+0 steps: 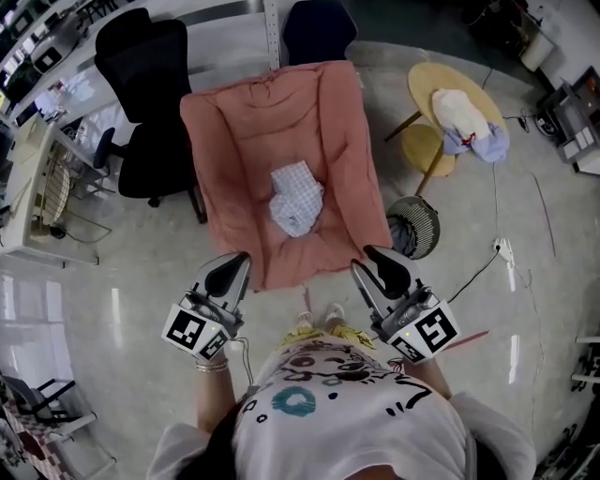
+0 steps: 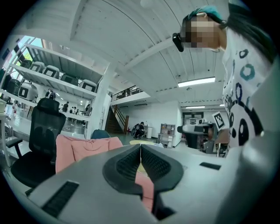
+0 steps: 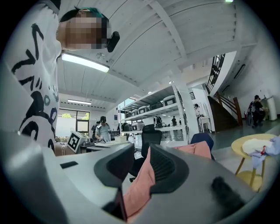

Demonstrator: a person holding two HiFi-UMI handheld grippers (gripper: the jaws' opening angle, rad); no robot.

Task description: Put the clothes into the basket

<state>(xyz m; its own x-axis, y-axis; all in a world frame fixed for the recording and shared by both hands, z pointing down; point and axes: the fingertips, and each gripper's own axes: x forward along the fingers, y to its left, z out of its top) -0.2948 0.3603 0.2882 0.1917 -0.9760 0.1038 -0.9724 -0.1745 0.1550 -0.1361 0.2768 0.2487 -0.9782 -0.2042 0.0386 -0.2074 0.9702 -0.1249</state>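
Observation:
A crumpled white-and-blue checked garment lies in the middle of a pink padded lounge chair. More light clothes are piled on a round yellow table at the upper right. A dark round basket stands on the floor by the chair's right front corner. My left gripper hovers at the chair's front edge, shut with nothing in it; its jaws meet in the left gripper view. My right gripper is open and empty, and only the pink chair shows through the gap.
A black office chair stands left of the pink chair, with a desk and wire rack further left. A cable and plug lie on the floor at the right. A dark blue chair is behind the pink one.

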